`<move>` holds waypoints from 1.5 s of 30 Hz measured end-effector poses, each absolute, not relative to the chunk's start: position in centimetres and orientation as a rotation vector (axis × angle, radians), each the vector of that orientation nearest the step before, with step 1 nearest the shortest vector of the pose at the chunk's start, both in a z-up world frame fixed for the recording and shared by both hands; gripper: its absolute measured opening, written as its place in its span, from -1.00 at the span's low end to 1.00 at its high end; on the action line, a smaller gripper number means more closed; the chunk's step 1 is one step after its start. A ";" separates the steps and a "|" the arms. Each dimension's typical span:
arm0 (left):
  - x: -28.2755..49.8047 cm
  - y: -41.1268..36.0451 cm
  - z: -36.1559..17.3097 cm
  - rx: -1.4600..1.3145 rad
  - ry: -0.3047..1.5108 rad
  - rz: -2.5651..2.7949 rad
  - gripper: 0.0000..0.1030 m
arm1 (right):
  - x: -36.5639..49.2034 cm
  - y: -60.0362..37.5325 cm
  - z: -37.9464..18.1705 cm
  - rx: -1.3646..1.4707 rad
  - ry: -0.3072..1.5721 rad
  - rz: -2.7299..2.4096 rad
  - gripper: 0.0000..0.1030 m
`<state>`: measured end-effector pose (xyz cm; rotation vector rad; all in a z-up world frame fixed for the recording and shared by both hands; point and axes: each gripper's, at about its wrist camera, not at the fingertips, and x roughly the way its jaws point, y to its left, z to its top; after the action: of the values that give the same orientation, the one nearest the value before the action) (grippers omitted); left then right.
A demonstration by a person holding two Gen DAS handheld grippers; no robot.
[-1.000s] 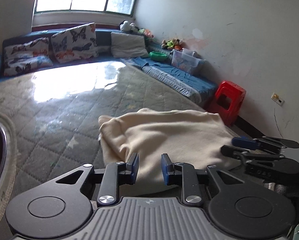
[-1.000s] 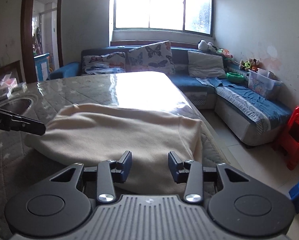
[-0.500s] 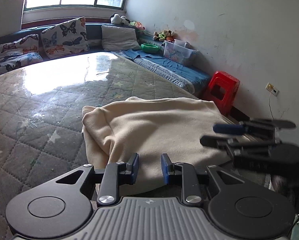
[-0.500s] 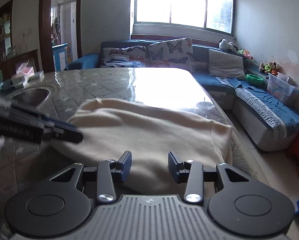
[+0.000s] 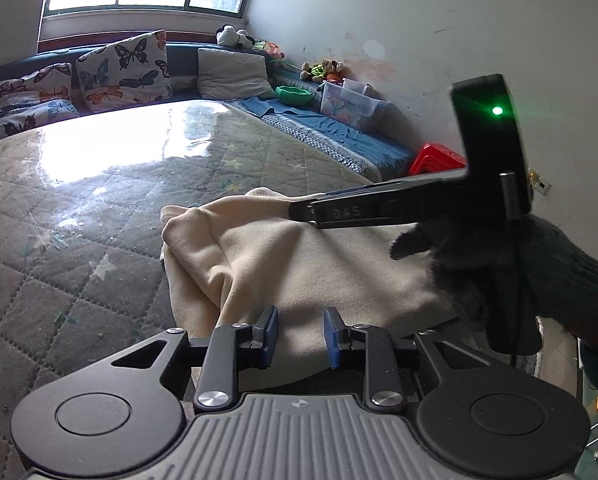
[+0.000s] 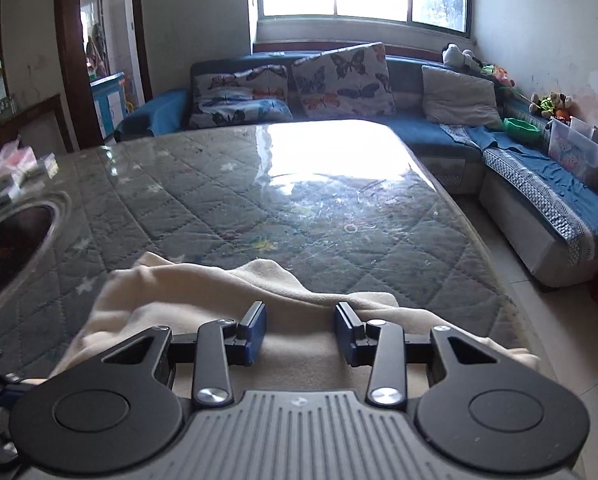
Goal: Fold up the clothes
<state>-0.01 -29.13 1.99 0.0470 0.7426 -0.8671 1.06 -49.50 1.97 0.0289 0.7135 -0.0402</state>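
A cream garment (image 5: 315,264) lies rumpled on the quilted, glass-topped table (image 5: 99,216), near its right edge. My left gripper (image 5: 299,336) hovers at the garment's near hem, open, with nothing pinched between its blue pads. My right gripper (image 6: 301,332) is over the same garment (image 6: 203,304), open, with the cloth lying beneath its fingers. In the left wrist view the right gripper's fingers (image 5: 339,212) reach in from the right across the cloth's far part, held by a hand in a dark glove (image 5: 511,276).
A round dark basin (image 6: 15,240) is set in the table at the left. A blue corner sofa with butterfly cushions (image 6: 339,80) runs behind and along the right. A red stool (image 5: 439,160) and a plastic box (image 5: 351,102) stand by the right wall.
The right gripper has swung left across the garment, from beside its right edge to over its far middle. The left gripper has stayed at the near hem.
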 end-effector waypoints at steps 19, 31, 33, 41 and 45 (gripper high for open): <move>-0.8 -24.7 3.2 -0.029 0.723 -0.844 -0.35 | -2.0 -42.2 2.7 -0.142 0.668 0.180 -0.22; -2.1 -20.8 4.3 -0.101 0.727 -0.707 -0.09 | -6.8 -39.4 2.5 -0.196 0.596 0.160 -0.22; -2.3 -20.3 4.5 -0.104 0.723 -0.690 -0.05 | -7.7 -39.7 2.8 -0.159 0.575 0.149 -0.21; -2.5 -19.5 4.1 -0.110 0.732 -0.671 0.05 | -11.6 -45.1 2.9 -0.015 0.539 -0.042 -0.12; -2.7 -19.8 3.8 -0.101 0.739 -0.672 0.11 | -12.5 -48.9 2.6 0.058 0.555 -0.141 -0.11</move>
<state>-2.69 -19.76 3.85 -0.1010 0.7386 -0.6715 -12.53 -48.93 2.55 0.0577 0.5554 -0.1408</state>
